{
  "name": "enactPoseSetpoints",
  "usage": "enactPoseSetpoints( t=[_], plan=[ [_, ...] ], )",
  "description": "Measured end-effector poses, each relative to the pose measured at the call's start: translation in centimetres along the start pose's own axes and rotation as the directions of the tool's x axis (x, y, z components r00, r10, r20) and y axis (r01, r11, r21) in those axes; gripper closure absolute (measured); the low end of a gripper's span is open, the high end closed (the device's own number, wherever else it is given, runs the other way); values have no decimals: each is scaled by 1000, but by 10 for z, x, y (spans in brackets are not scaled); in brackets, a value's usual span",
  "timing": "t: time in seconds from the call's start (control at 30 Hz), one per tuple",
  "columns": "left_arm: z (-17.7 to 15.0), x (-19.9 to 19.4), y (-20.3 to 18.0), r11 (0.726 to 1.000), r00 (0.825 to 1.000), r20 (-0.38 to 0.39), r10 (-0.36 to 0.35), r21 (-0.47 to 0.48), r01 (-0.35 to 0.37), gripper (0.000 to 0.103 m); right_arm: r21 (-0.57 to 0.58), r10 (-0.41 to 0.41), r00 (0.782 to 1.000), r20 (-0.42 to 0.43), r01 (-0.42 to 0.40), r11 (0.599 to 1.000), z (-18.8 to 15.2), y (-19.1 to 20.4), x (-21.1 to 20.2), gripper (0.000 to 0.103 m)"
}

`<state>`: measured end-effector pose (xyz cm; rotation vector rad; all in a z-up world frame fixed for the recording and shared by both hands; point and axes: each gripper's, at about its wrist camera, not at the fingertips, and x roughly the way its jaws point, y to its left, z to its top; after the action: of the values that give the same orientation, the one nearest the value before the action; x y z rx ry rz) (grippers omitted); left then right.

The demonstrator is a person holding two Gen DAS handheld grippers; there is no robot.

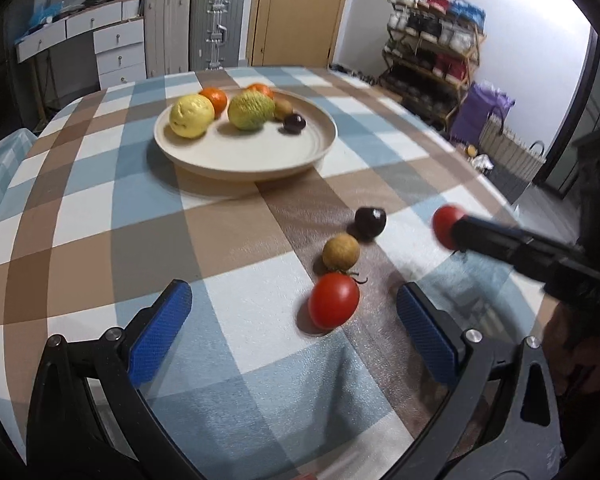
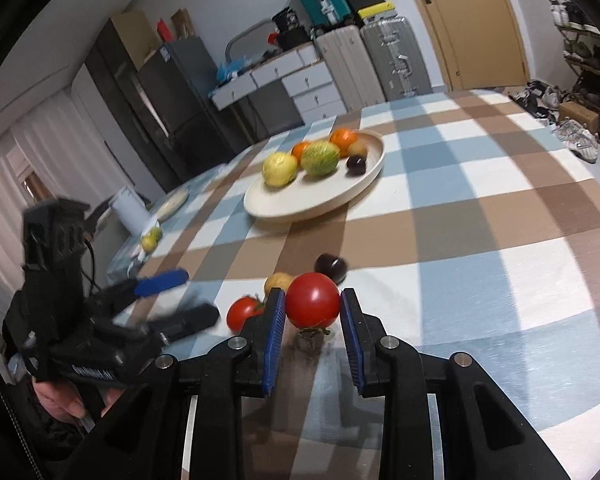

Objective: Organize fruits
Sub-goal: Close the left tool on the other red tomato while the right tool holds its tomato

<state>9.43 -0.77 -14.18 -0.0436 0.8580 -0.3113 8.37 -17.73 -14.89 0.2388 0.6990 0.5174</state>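
Fruit sorting, past halfway
6 fruits fill the plate; right gripper pinches 1 tomato, left gripper spread; 3 remain on the tablecloth.

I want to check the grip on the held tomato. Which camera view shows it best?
The right wrist view: the held tomato sits centred between the right gripper pads, both contacts visible. In the left wrist view that tomato appears at the edge, blurred and partly hidden by a finger of the gripper.

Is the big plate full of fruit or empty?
Partly full. The plate holds six fruits grouped at its far side; the near part is bare.
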Motion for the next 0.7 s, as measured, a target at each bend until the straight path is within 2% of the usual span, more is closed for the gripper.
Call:
enactPoseSetpoints(
  t=[0.13,0.23,0.3,0.37,0.5,0.57,0.6,0.7],
  plan=[
    [0,15,-9,1000,998,-59,11,28,-9,1,-7,2,1000,17,-2,1000,1,-3,-5,74],
    [-1,19,-13,999,998,-69,-12,34,14,3,-6,15,999,33,-15,1000,-1,-4,-8,74],
    [0,20,-14,999,998,-66,-24,35,27,7,-9,24,999,39,-24,1000,-2,-4,-9,74],
    [1,18,-15,999,998,-57,-40,33,42,27,-13,29,999,39,-28,1000,-3,-4,-10,74],
    [2,17,-16,996,995,-62,-76,31,78,48,-3,35,999,34,-34,999,-4,-8,-10,74],
    [1,18,-14,995,993,-75,-94,22,96,72,2,36,999,34,-36,999,-4,-9,-10,74],
    [0,19,-13,995,992,-83,-99,21,101,77,2,36,999,35,-36,999,-4,-9,-10,74],
    [-1,18,-10,990,987,-85,-137,10,138,77,2,34,999,32,-34,999,-4,-9,-10,74]
  ],
)
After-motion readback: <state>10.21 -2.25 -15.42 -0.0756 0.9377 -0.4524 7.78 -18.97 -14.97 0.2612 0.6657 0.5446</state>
